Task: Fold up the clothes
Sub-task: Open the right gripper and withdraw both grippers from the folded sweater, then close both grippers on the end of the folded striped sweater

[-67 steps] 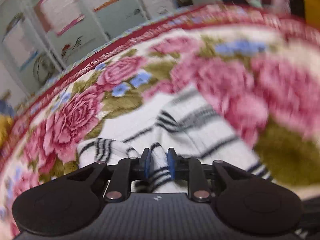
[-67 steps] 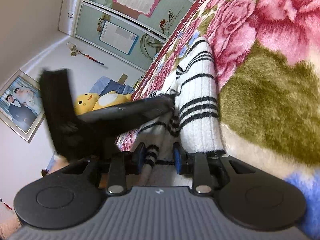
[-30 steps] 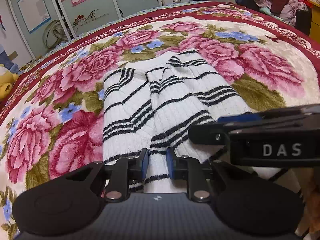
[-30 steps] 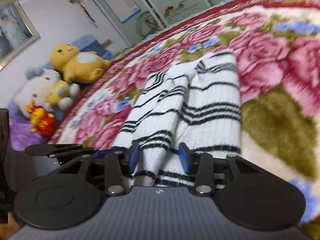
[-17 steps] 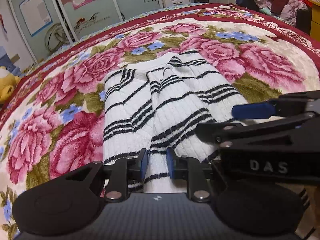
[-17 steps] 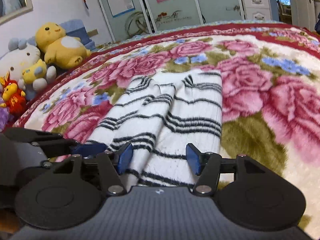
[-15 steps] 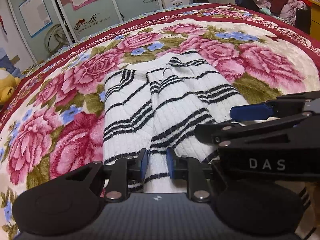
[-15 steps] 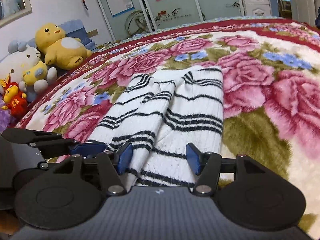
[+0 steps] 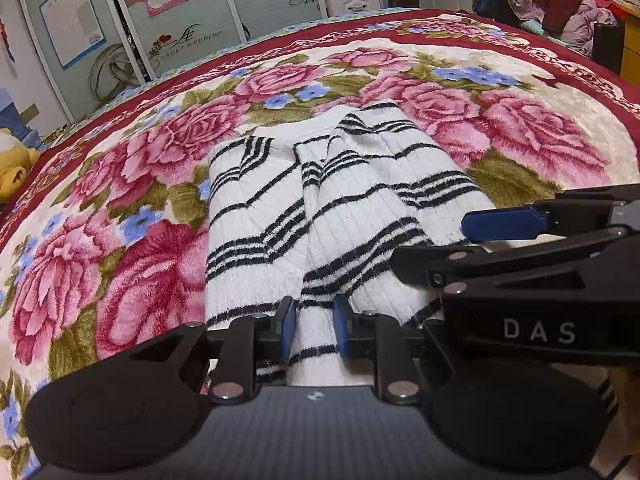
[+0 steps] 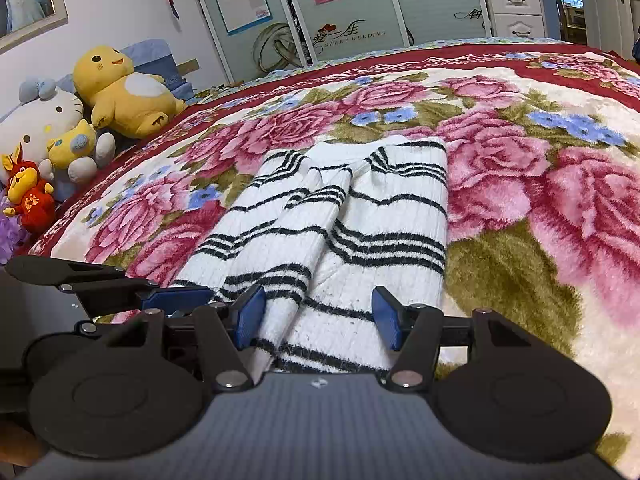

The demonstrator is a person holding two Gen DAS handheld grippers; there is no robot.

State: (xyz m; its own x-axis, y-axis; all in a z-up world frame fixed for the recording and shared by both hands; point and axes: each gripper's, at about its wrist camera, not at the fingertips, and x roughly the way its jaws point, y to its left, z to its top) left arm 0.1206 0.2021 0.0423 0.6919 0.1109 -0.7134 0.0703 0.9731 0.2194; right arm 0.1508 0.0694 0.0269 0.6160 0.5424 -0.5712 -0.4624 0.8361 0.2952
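Even indoor light, sharp, fisheye-bowed edges

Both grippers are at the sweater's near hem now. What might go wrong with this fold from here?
The left gripper pinches only a narrow ridge of the striped sweater, so lifting may bunch it. The right gripper is open, leaving that side loose and likely to sag. The two grippers sit close together and may collide.

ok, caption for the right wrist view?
Right claw open over the striped sweater's near edge on the floral blanket.
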